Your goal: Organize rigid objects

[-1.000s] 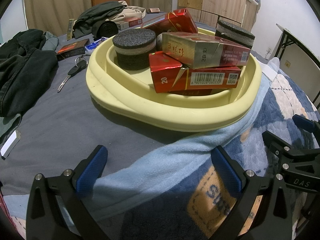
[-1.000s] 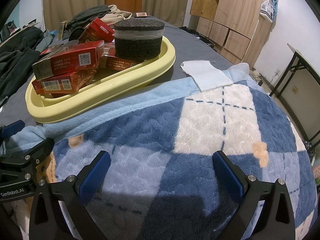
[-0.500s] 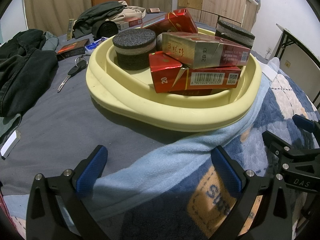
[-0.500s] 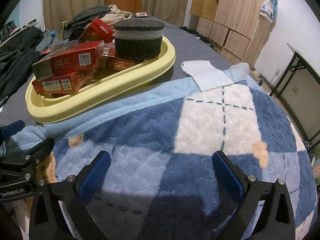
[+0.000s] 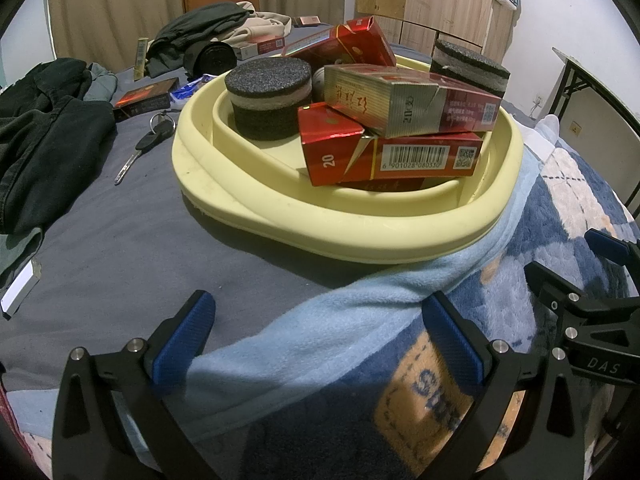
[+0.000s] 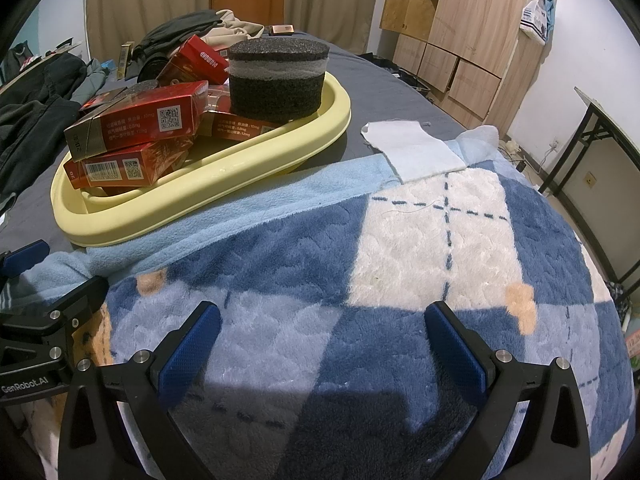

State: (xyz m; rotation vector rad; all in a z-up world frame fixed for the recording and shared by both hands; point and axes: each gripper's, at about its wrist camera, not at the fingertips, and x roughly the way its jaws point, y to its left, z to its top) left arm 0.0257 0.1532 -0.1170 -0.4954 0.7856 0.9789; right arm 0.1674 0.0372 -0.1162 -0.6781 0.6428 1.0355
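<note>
A pale yellow tray [image 5: 360, 236] sits on the bed and holds several red cigarette boxes [image 5: 412, 102] and two dark round foam sponges [image 5: 268, 98]. It also shows in the right wrist view [image 6: 192, 196] with a large foam sponge [image 6: 278, 76] at its far end. My left gripper [image 5: 320, 340] is open and empty, low over the blanket in front of the tray. My right gripper [image 6: 320, 344] is open and empty over the blue checked blanket [image 6: 400, 260], right of the tray.
A key [image 5: 140, 148], a dark box [image 5: 144, 98] and dark clothes [image 5: 44, 132] lie left of the tray on the grey sheet. A white cloth [image 6: 412, 148] lies right of the tray. Wooden cabinets [image 6: 460, 32] and a folding table [image 6: 600, 128] stand at right.
</note>
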